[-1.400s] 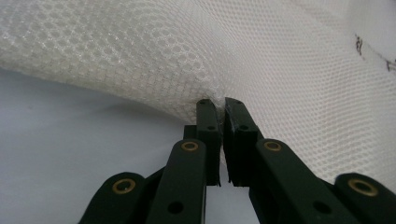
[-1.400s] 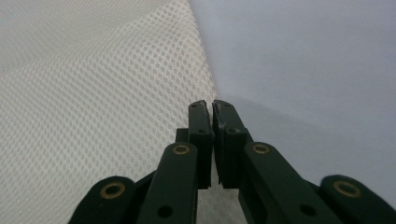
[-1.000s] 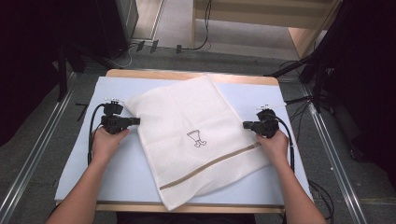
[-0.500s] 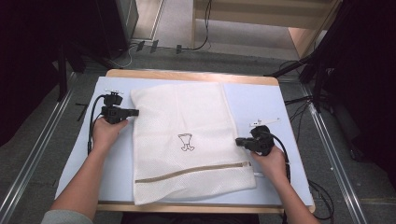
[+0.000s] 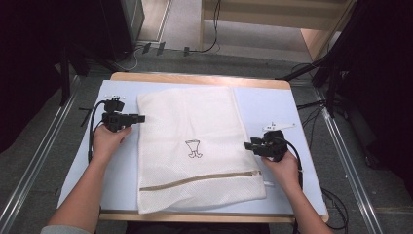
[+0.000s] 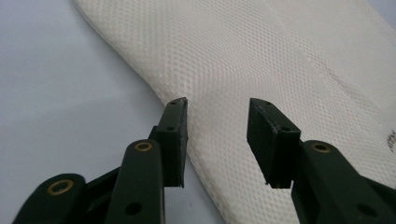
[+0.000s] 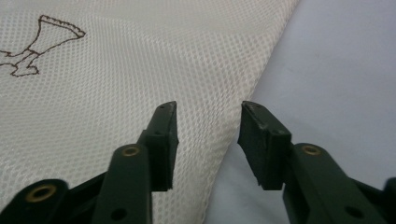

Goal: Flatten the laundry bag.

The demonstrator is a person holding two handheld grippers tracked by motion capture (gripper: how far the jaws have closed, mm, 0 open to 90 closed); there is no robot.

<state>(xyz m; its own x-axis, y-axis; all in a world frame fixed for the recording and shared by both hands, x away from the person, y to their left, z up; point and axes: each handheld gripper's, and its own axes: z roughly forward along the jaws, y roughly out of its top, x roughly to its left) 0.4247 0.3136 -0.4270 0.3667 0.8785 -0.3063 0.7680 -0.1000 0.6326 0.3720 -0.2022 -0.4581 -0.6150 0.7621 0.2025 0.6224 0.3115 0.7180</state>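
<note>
Left gripper view had the jaws of the left gripper (image 6: 217, 140) spread open, nothing pinched, with the bag (image 6: 289, 70) edge running right between them. Same deal for the right gripper (image 7: 208, 142): jaws apart, the bag's other edge sat in the gap, its little stitched logo (image 7: 35, 44) off past the left jaw. My guess is a grab was coming, so I'd get one jaw properly under the mesh before closing, or it'd just slide. Beyond them lay the pale blue mat (image 5: 265, 105), then grey floor (image 5: 180, 61) with cables (image 5: 146, 48).
</note>
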